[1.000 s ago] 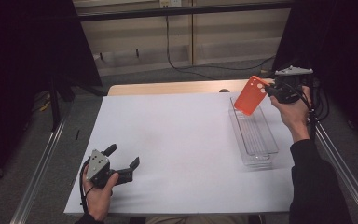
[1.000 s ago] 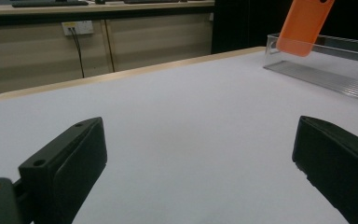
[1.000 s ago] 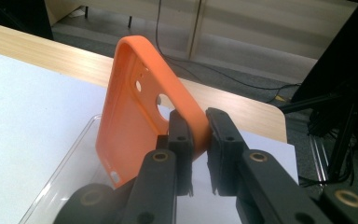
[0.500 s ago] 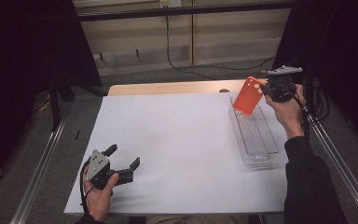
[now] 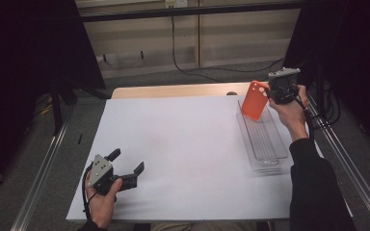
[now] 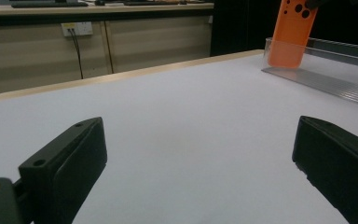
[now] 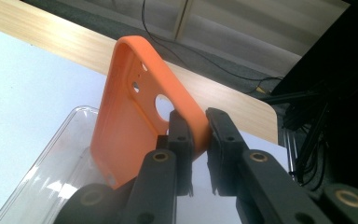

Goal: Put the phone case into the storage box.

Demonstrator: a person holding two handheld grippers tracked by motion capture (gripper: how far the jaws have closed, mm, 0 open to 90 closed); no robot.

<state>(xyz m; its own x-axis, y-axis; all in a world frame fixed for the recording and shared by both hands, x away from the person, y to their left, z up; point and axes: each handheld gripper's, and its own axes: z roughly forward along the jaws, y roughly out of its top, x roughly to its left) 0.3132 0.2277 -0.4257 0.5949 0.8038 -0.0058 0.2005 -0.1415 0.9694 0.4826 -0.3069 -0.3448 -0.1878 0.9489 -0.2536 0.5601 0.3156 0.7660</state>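
Over the last second the right hand has carried the case point(image 5: 254, 100) a little farther from the person and lower, so its bottom edge now dips toward the far end of the tray point(image 5: 263, 139); the left gripper point(image 5: 125, 169) has stayed where it was.

At the left of the high view, the left gripper rests low on the white tabletop point(image 5: 183, 144), near the person's edge. Its jaws are spread wide and released, with nothing between them; the left gripper view shows only bare tabletop in the gap. From there the case stands well apart, far across the sheet and to the right.

At the right, the right gripper point(image 5: 269, 89) is clenched on the case. In the right gripper view its jaws point(image 7: 196, 140) pinch the upper rim, just beside the large round camera hole. The case is orange, open side turned toward the gripper. It hangs nearly upright, tilted a little, long axis running from the jaws down into the tray.

The tray is clear, long and narrow, and it lies along the right edge of the tabletop, its length running away from the person. The case's long axis therefore stands almost crosswise to the tray floor. The lower end of the case appears inside the far wall; whether it touches the floor cannot be told.

The likely next move is to lay the case flat, which calls for tipping its top toward the person along the tray's length. The right hand alone is placed to do it
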